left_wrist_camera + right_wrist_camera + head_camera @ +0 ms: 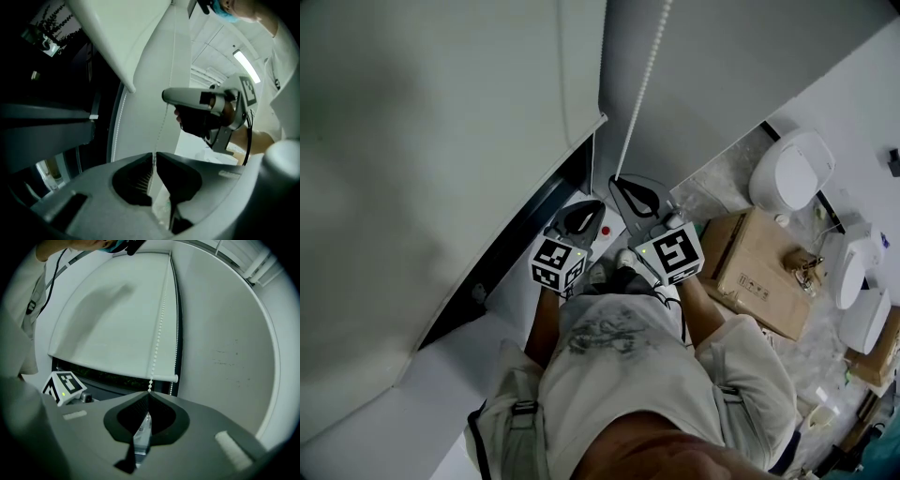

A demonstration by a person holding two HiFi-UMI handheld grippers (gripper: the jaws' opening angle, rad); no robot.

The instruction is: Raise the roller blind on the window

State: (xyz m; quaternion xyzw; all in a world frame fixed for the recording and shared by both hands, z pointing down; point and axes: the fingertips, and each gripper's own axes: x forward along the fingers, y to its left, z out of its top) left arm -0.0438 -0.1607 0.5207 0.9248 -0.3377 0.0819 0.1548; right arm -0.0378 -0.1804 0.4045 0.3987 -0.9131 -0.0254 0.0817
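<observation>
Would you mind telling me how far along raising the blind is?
Barely begun: the white fabric roller blind shows only a dark window strip beneath. In hand: left gripper and right gripper both shut on the white bead chain. Left: nearly the whole raise.

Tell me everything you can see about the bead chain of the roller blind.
The bead chain is a thin string of small white beads, plastic by its look. It hangs nearly straight, near one side edge of the blind. Its lower part is pinched in the closed right gripper; the left gripper also grips a strand.
</observation>
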